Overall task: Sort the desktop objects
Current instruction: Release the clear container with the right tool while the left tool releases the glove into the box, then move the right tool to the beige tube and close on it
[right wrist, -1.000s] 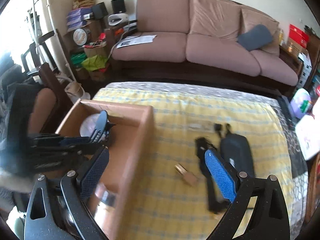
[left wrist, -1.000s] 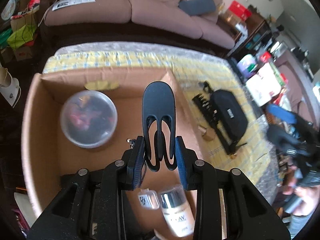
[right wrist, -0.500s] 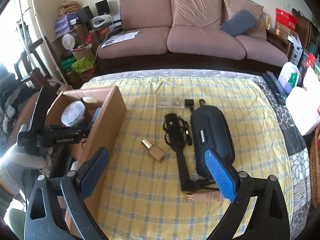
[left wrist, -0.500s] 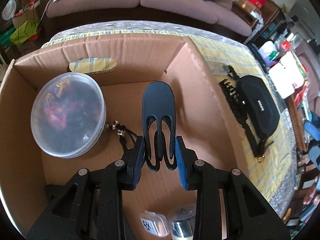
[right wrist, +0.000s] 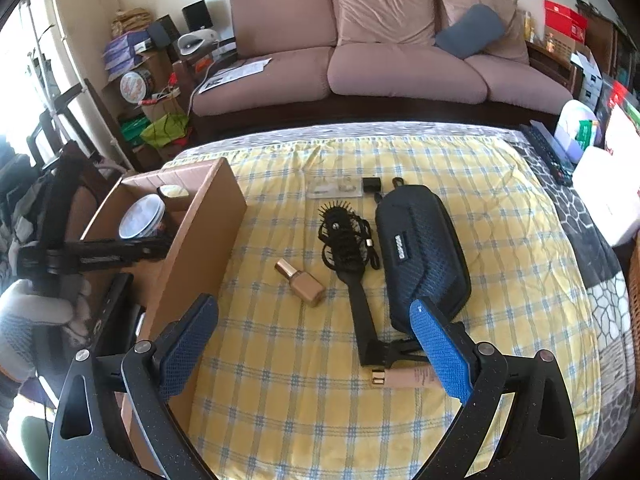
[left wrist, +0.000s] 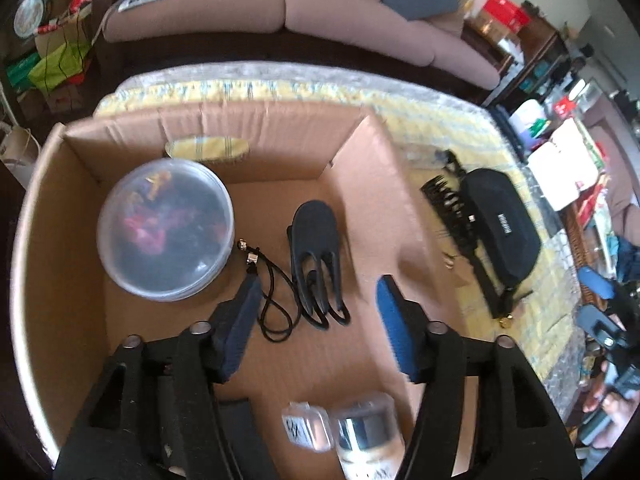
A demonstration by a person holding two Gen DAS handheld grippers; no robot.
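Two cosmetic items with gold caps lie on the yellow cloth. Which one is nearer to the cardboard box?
The square beige bottle, left of the black hairbrush, is nearer the cardboard box. The long beige tube lies past the brush handle, close to the right gripper.

The box (right wrist: 200, 240) stands at the tablecloth's (right wrist: 500, 240) left edge. In it, a hair clip (left wrist: 318, 256) lies right of a round tub (left wrist: 166, 228), a cord (left wrist: 276, 304) between them. A brush (right wrist: 350, 256) lies mid-cloth, a case (right wrist: 424, 248) right of it.

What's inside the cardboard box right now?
In the cardboard box: round clear tub, black hair claw, black cord, small clear case, capped bottle. The gripper bodies hide the near floor.
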